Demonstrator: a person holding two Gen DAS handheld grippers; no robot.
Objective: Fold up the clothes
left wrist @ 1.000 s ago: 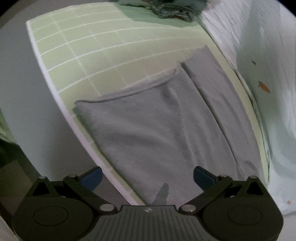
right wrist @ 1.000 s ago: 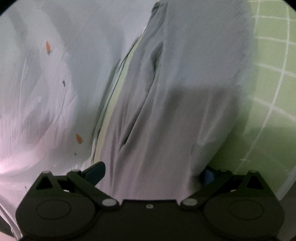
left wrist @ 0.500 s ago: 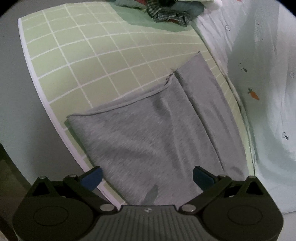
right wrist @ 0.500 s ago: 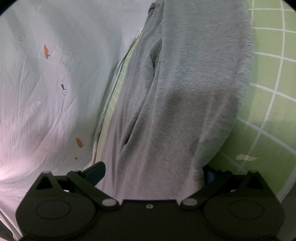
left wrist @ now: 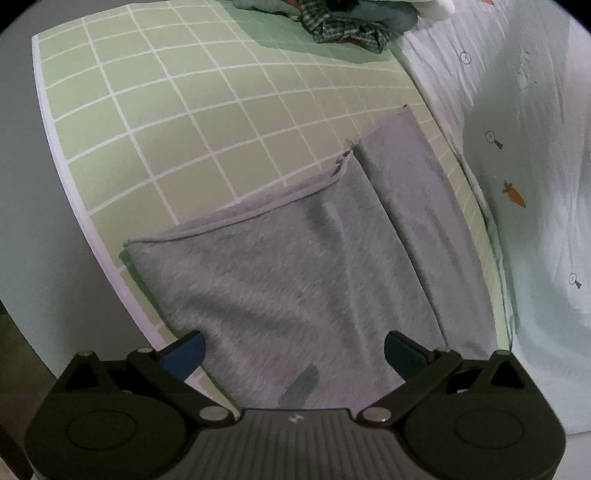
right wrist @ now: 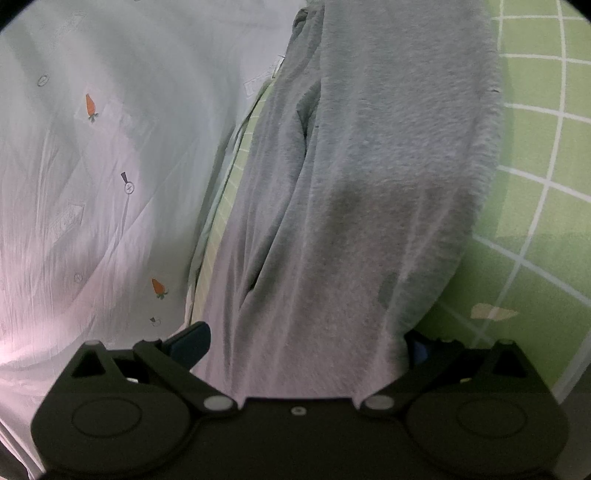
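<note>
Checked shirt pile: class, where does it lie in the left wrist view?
The checked shirt pile lies at the top, on the green grid mat's far end, beyond the grey garment.

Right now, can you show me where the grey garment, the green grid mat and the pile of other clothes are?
grey garment (left wrist: 295,273): left wrist view, middle of its flat folded body.
green grid mat (left wrist: 192,122): left wrist view, a bare square.
pile of other clothes (left wrist: 343,26): left wrist view, the checked fabric at the mat's far end.

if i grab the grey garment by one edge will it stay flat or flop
Likely flop: the grey garment lies in soft creases on the green mat, and its folded panel sags at the seam. It looks like fuzzy knit, so the fingers should probably grip it without slipping. It seems light, so the fold may open if lifted by one layer.
</note>
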